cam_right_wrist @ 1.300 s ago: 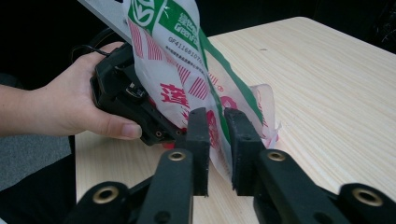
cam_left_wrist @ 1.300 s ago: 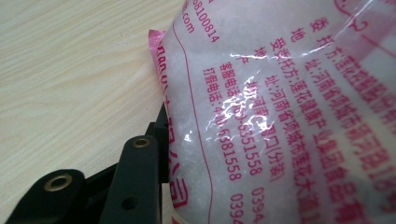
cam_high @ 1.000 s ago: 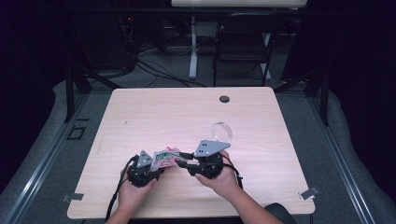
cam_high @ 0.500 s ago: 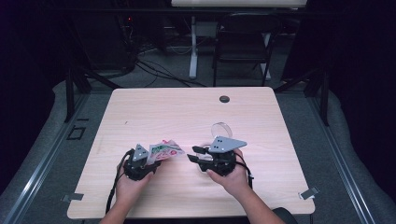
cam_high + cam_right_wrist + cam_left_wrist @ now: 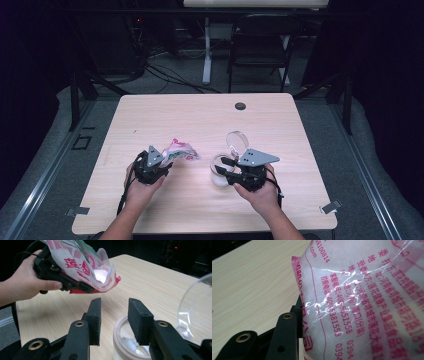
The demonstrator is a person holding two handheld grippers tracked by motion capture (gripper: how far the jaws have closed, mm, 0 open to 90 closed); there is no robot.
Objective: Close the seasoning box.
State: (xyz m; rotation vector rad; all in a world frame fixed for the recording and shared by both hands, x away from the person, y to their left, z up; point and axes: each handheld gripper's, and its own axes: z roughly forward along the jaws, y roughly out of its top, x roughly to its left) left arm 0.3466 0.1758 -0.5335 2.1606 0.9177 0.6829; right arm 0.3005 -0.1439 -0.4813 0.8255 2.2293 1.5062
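- Worktop (image 5: 200, 115): light wood, rounded corners; small dark round cap (image 5: 240, 106) nr far edge, right of centre.
- Floor (image 5: 60, 160): grey carpet w/ metal rails (image 5: 45, 172) running alongside left & right edges.
- Behind far edge: dark folding chair (image 5: 260, 47), white post (image 5: 206, 55), tangle of cables (image 5: 165, 75) on floor.
- Room dark all round; worktop lit from above.
- Tape bits (image 5: 332, 206) on floor by near corners.
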